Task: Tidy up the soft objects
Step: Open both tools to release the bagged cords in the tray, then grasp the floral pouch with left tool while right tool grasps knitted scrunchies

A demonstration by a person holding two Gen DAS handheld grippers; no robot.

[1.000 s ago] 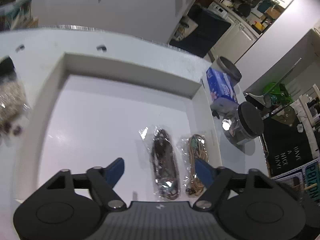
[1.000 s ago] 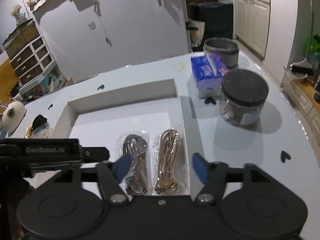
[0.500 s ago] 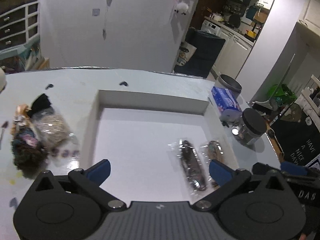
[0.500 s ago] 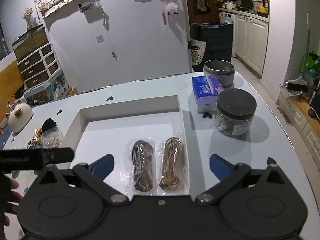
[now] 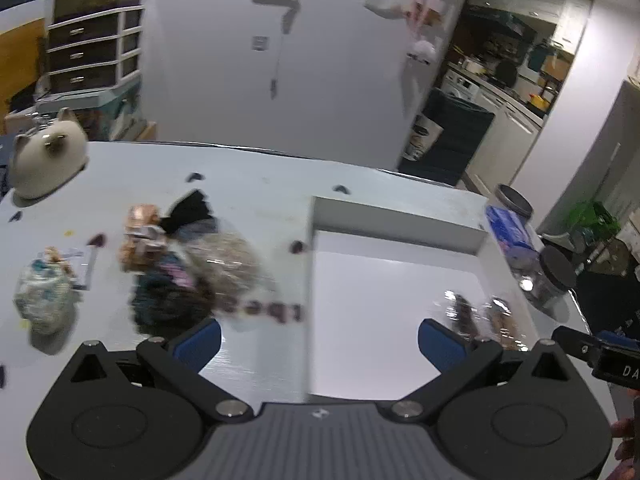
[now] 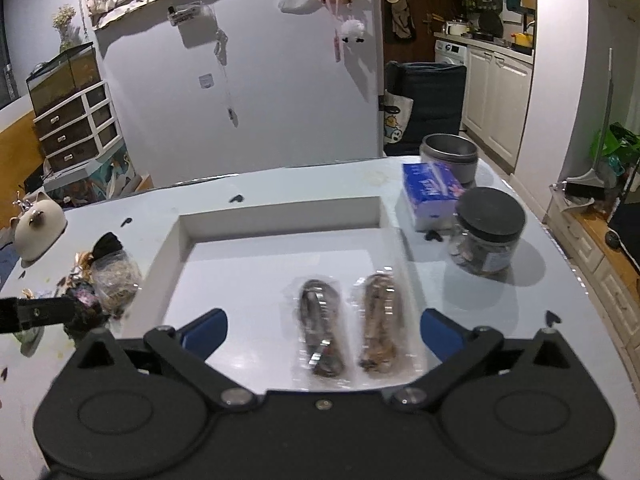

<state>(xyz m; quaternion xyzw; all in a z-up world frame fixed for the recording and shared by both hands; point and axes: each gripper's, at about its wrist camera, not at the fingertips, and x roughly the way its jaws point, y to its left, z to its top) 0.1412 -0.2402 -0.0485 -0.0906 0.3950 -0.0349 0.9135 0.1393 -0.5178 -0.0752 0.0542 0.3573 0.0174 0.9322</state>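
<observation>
Both hand-held grippers hang above the pale tabletop (image 6: 500, 308) with fingers spread wide and nothing between them: the left hand-held gripper (image 5: 318, 342) faces the heap of soft things, the right hand-held gripper (image 6: 324, 332) faces the shallow white rectangular tray (image 6: 280, 216).

Two clear plastic packets lie side by side in the tray's right part, one of dark cord (image 6: 322, 336), one of tan cord (image 6: 378, 330). The remaining soft items sit on the tabletop just left of the tray: a crinkly clear bag of pale fibre (image 5: 228, 264), a dark knitted bundle (image 5: 168, 296) touching it, and a small mottled pouch (image 5: 42, 300) further left.

The step in hand looks like fetching the next piece with the left gripper. Best to lower over the clear bag, nearest the tray, and pinch it across its middle so the film does not slip. Close gently, lift clear of the neighbouring bundle, then lay it beside the dark packet, parallel to the row.
</observation>
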